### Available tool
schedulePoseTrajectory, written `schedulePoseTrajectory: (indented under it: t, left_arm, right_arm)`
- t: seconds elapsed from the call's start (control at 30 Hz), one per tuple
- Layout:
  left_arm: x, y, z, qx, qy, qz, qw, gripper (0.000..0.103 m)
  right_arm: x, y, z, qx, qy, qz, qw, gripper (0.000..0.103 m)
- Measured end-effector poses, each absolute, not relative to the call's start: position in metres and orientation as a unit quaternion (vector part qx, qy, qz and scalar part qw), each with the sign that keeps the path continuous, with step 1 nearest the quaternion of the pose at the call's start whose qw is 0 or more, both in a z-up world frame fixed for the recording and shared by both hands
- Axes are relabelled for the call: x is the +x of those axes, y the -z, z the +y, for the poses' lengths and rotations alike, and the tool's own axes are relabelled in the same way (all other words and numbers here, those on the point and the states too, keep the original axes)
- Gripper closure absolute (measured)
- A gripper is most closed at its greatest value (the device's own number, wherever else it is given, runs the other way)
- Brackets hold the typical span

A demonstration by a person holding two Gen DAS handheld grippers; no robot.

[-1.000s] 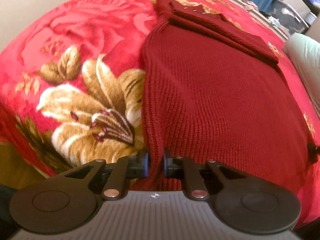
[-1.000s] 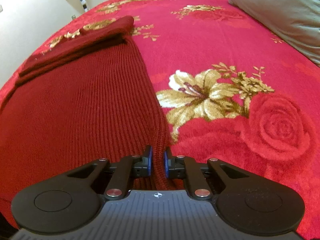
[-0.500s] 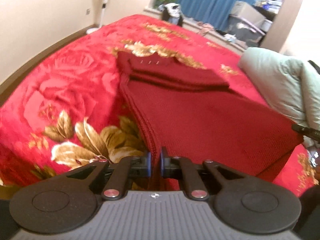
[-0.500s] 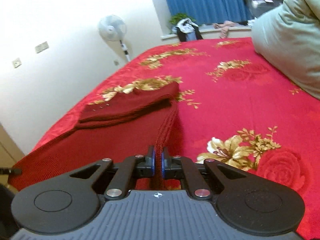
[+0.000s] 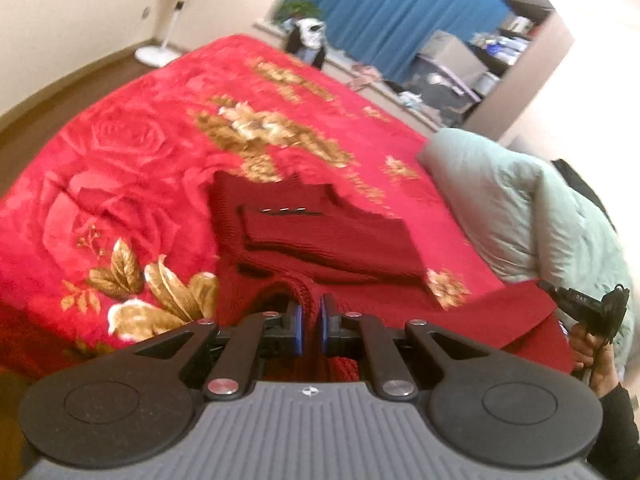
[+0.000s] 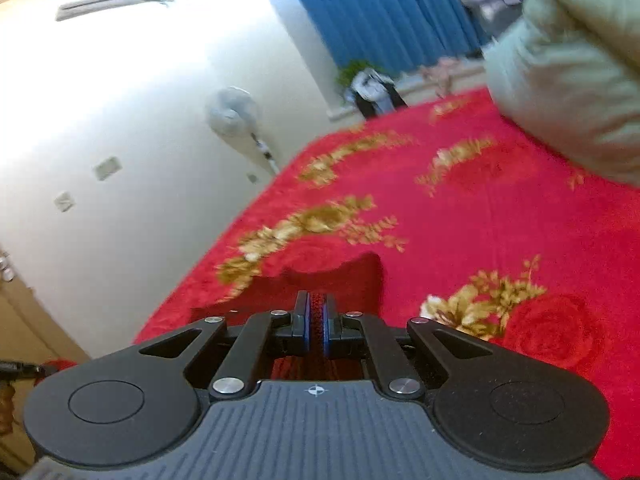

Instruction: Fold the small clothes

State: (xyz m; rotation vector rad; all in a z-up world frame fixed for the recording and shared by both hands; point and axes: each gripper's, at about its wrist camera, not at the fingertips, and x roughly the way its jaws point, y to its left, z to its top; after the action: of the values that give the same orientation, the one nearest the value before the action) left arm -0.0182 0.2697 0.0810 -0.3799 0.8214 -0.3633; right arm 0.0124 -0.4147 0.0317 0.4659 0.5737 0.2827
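Currently both hems are in hand. Left hand-held gripper (image 5: 310, 322): pads clenched on a bunched ridge of the dark red knit sweater (image 5: 320, 240). Right hand-held gripper (image 6: 316, 322): pads clenched on a strip of the same knit, visible between the blue pad faces.

Position of garment: far end lies on the bed (image 5: 120, 152), on the red floral blanket, sleeves folded in over the chest, a row of small buttons (image 5: 284, 211) showing near the collar end. Near end is lifted off the bed and hangs between the two grippers; in the left view the raised edge runs across to the right gripper at frame edge.

Handling, judged:
- Soft, limp, ribbed knit; no stiffness of its own, sags wherever unsupported.
- Moderately heavy for its kind; thick fabric, so a pinch of doubled edge holds well.
- Not slippery; rib texture grips pads. Plush blanket likely drags on it, so lift rather than slide.
- Stretchy: pulling corners apart too hard would distort the hem.

Best hold: the two bottom corners, as now, kept level and lightly taut.

Pale green pillow (image 5: 520, 208) sits just beside the fold zone, right side.
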Motion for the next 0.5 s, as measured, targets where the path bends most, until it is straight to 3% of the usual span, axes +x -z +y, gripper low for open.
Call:
schedulePoseTrajectory:
  t: [0.3, 0.4, 0.5]
  left_arm:
    - [0.153, 0.011, 0.301, -0.267, 0.105, 0.421, 0.861, 0.093]
    - [0.185, 0.041, 0.315, -0.327, 0.075, 0.438, 0.834, 0.083]
    - [0.178, 0.034, 0.326, -0.311, 0.063, 0.415, 0.852, 0.074]
  right_arm:
    - [0.178, 0.032, -0.383, 0.214, -0.092, 0.336, 0.913, 0.098]
    - [0.215, 0.056, -0.38, 0.232, -0.047, 0.357, 0.904, 0.096]
    - [0.214, 0.069, -0.386, 0.242, -0.039, 0.364, 0.899, 0.093]
